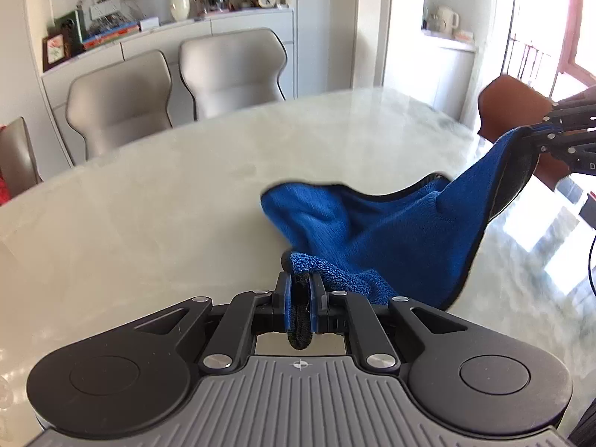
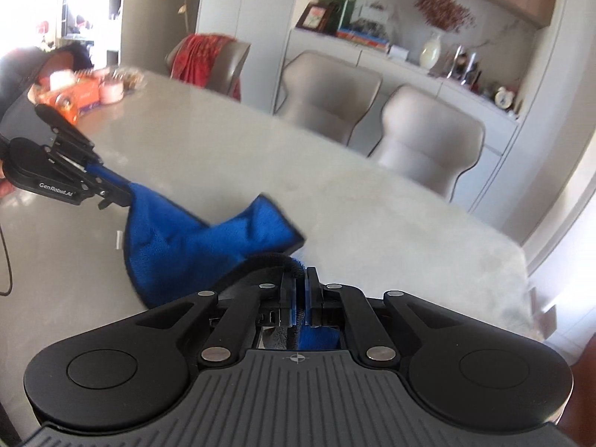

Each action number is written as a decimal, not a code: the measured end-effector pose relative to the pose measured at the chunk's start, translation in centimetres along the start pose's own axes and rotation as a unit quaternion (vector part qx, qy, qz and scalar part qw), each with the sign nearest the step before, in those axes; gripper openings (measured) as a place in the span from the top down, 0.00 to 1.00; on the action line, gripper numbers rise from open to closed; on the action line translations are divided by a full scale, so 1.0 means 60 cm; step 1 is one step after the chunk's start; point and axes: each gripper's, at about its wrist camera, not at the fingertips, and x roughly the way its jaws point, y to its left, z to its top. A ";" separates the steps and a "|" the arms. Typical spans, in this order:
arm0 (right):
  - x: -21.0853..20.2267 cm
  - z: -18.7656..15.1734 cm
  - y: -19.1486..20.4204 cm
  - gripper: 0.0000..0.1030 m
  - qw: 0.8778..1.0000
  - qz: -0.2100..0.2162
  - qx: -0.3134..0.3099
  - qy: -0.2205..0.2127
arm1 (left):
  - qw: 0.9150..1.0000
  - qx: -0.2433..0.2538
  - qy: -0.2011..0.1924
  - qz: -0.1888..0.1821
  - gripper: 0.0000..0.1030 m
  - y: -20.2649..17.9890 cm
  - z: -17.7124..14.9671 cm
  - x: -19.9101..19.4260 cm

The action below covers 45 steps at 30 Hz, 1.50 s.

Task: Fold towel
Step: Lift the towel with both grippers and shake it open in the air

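1. The left hand-held gripper [image 1: 300, 290] has its jaws pressed together on a corner of the towel [image 1: 380, 231]; the black-bound hem runs back between its blue pads.
2. The right hand-held gripper [image 2: 298, 290] is likewise pinched on another corner, with blue cloth bunched behind its jaws. In the left view it shows at the far right edge [image 1: 536, 136], gripping the cloth where it rises to a peak.
3. The towel hangs slack between the two, raised at both held corners. Its middle sags and its free end appears to rest on the tabletop [image 1: 167, 201].
4. Judged step: the lift-and-carry phase of a fold, with both corners held and the fold not yet laid.
5. The next move calls for bringing both held corners together across to the opposite edge, keeping the span taut enough to avoid wrinkles, then lowering and releasing.
6. The towel is bright blue, plush and looped like microfibre terry, edged in black stitching; it looks limp and creases easily.
7. The tabletop is pale, glossy stone with faint marbling, and it reflects the window light. Grey padded chairs [image 1: 227, 70] stand beyond it.
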 end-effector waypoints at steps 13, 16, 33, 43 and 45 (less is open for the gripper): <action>-0.079 0.058 -0.078 0.96 0.992 -0.070 0.014 -0.102 | 0.994 0.010 -0.100 0.052 0.92 0.017 0.092 -0.129; -0.091 0.071 -0.091 0.96 0.991 -0.067 0.017 -0.115 | 0.992 0.008 -0.111 0.062 0.92 0.021 0.109 -0.140; 0.011 0.192 -0.176 0.96 0.985 -0.033 -0.033 -0.165 | 0.976 -0.015 -0.156 0.152 0.92 0.133 0.211 -0.152; 0.105 0.022 -0.115 0.96 0.993 0.087 -0.078 0.001 | 0.991 -0.083 -0.021 0.103 0.92 0.114 0.019 -0.091; 0.122 -0.019 -0.100 0.96 0.989 0.110 -0.087 0.043 | 0.990 -0.102 0.008 0.096 0.92 0.110 -0.021 -0.083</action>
